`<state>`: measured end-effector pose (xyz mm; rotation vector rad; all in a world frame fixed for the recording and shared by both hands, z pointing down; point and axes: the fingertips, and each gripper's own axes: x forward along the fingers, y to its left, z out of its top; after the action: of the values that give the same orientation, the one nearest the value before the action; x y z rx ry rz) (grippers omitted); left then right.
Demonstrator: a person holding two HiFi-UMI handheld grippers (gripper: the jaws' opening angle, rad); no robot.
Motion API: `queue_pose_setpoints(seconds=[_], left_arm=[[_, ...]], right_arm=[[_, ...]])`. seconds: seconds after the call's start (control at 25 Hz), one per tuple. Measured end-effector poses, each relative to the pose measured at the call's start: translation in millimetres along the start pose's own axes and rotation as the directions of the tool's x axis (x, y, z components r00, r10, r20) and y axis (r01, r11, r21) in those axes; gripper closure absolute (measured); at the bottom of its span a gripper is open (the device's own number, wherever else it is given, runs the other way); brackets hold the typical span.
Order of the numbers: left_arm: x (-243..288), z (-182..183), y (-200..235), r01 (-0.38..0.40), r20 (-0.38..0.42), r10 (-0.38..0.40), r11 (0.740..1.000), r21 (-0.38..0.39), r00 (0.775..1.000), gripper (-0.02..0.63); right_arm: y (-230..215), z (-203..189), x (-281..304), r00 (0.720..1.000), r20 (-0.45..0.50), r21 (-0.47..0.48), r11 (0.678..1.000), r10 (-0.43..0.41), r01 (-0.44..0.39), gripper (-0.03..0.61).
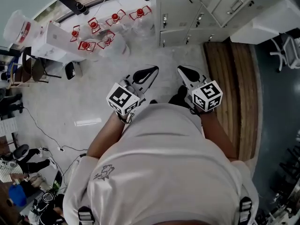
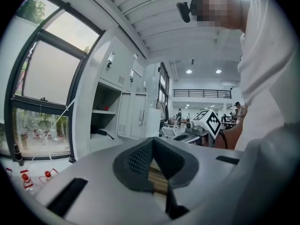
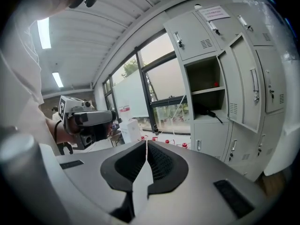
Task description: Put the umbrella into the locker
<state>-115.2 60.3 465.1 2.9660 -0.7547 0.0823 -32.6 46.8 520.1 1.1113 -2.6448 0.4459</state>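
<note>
Grey lockers [image 1: 183,18] stand ahead of me. One compartment [image 3: 204,86] is open, its door [image 3: 243,78] swung to the right. On its lower shelf lies a long dark object [image 3: 210,112], also seen in the left gripper view [image 2: 102,133]; it may be the umbrella, too small to be sure. My left gripper [image 1: 149,72] and right gripper [image 1: 185,72] are held side by side in front of my body, short of the lockers. The left gripper's [image 2: 152,140] jaws meet at the tip with nothing in them. The right gripper [image 3: 146,143] is shut and empty too.
Several red-topped items [image 1: 108,25] lie on the floor by the window. White boxes [image 1: 51,43] and a black chair [image 1: 33,67] stand at the left. A wooden floor strip [image 1: 234,78] runs along the right, by a white desk [image 1: 272,22]. People sit at far left [image 1: 14,102].
</note>
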Motion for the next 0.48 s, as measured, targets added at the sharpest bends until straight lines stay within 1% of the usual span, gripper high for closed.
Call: queue_pose_setpoints(seconds=[0.12,0.24,0.36,0.48], left_arm=[[-18.2,-6.0,-15.4,0.015,0.002,-0.015,1.000,-0.016,1.000,0.603],[-29.1,-2.8,-28.9,0.023,0.014,-0.023,1.000,-0.018,1.000,0.603],[-27.9,1.4,-41.2,0.023,0.023,-0.022,1.000,-0.016,0.999,0.603],[-13.8,8.1,-56.9,0.017,0.034,-0.016,1.000,-0.019,0.999,0.603]], right_arm=[[23.9,-15.7,-13.4,1.000,-0.010,0.021,1.000,-0.015,0.015,0.531],[36.7,-21.6,-27.4,0.999,-0.019,0.020,0.999,-0.026,0.027,0.531],[38.1,-22.8,-41.9,0.999,-0.020,0.008,0.999,-0.033,0.033,0.531],[31.5,-23.8,-60.4,0.999,-0.024,0.000,0.999,-0.033,0.033,0.532]])
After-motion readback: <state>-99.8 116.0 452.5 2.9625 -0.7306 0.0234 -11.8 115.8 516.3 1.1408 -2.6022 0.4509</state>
